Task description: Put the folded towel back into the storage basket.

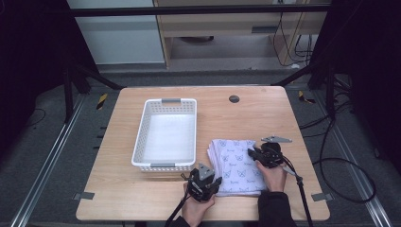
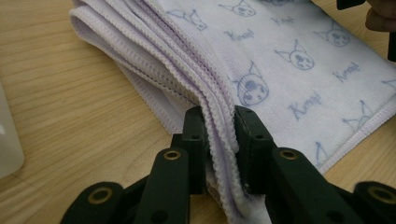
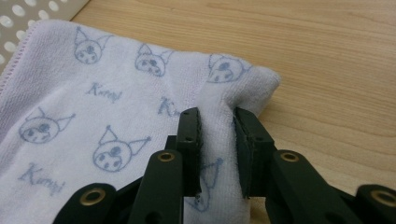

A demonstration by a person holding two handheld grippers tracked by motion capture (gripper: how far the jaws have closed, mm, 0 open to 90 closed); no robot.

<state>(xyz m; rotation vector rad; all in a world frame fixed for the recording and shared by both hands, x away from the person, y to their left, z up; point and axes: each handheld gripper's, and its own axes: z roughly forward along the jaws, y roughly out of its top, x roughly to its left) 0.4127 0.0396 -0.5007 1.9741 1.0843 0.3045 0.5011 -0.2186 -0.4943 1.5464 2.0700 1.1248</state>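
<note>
The table (image 1: 142, 198) carries a basket (image 1: 165, 135) beside a folded towel (image 1: 236, 165). The left tool (image 2: 219, 140) clamps its stacked hems and the right tool (image 3: 217, 140) its folded edge, probably to lift it flat.

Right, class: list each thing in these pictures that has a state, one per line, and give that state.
Towel: folded, flat on the table, pinched at two edges.
Basket: upright, empty, beside the towel.
Left gripper: shut on the towel's layered hem.
Right gripper: shut on the towel's folded corner.
</note>
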